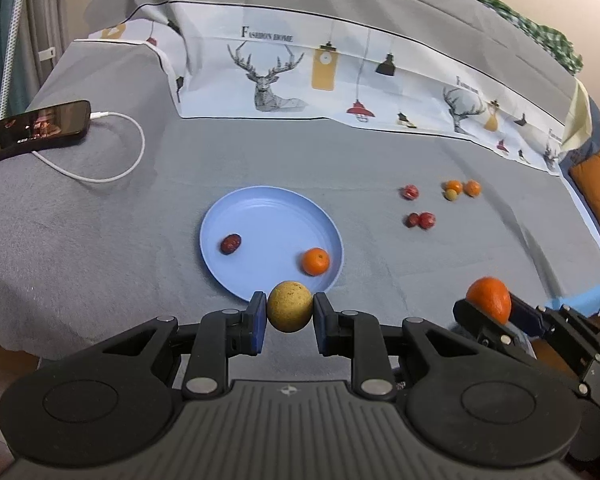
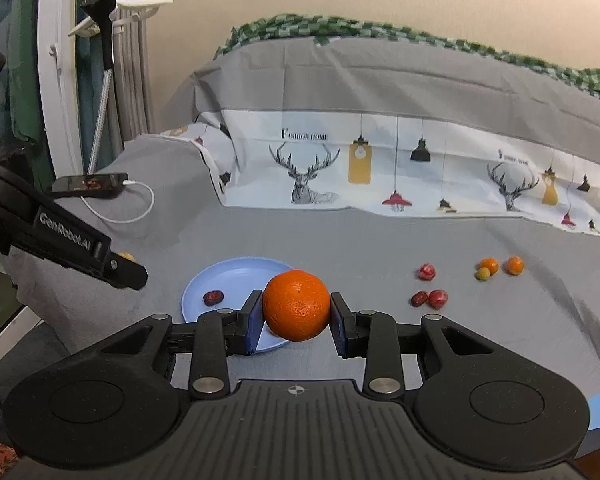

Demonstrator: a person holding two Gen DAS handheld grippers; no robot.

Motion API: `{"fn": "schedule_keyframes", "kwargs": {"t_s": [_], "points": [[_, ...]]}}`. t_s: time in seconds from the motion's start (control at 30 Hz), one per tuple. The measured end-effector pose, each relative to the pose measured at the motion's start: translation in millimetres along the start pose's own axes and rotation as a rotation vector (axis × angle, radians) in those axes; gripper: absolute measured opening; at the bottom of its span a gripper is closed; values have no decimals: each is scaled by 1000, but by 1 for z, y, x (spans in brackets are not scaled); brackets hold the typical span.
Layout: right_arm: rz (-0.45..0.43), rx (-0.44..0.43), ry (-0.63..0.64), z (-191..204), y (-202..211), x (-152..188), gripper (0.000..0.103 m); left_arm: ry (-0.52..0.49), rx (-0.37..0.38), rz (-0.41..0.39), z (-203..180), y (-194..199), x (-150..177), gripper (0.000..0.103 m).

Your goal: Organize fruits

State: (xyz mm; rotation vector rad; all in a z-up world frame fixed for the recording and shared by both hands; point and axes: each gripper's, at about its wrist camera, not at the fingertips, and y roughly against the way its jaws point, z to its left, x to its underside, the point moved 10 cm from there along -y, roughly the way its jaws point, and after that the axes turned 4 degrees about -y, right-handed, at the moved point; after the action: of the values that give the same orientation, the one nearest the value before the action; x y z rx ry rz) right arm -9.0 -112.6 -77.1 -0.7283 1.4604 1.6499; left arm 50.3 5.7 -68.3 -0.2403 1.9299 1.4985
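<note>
My left gripper (image 1: 289,309) is shut on a yellow-brown round fruit (image 1: 289,306), held just above the near rim of a light blue plate (image 1: 260,208). The plate holds a red date (image 1: 231,243) and a small orange (image 1: 315,261). My right gripper (image 2: 297,312) is shut on an orange mandarin (image 2: 297,305), held above the plate's near right rim (image 2: 236,270); it also shows at the right of the left wrist view (image 1: 489,298). Loose red fruits (image 1: 421,220), (image 1: 410,192) and small oranges (image 1: 463,188) lie on the grey cloth to the right.
A phone (image 1: 36,126) with a white charging cable (image 1: 116,152) lies at the far left. A deer-print cloth (image 1: 340,76) covers the back of the grey surface. The table's right edge has blue trim (image 1: 580,300). A cane (image 2: 102,92) leans at the left.
</note>
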Motion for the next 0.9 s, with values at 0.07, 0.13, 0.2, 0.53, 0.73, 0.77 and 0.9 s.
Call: {"fn": "schedule_keyframes", "kwargs": {"t_s": [0.07, 0.13, 0.2, 0.53, 0.73, 0.77, 0.9], "points": [[10, -4, 1, 1, -8, -1, 36, 2, -7, 11, 4, -7, -4, 27], [13, -5, 7, 2, -15, -1, 36, 1, -5, 17, 5, -13, -9, 27], [21, -8, 15, 3, -21, -1, 36, -9, -8, 25, 6, -21, -16, 27], [47, -4, 14, 4, -45, -2, 36, -16, 7, 47, 5, -49, -32, 27], [73, -17, 18, 10, -71, 2, 36, -24, -15, 112, 12, -82, -27, 27], [83, -17, 19, 11, -77, 2, 36, -21, -14, 115, 14, -87, -29, 27], [104, -21, 41, 17, -108, 0, 36, -17, -37, 114, 23, -113, -42, 27]]}}
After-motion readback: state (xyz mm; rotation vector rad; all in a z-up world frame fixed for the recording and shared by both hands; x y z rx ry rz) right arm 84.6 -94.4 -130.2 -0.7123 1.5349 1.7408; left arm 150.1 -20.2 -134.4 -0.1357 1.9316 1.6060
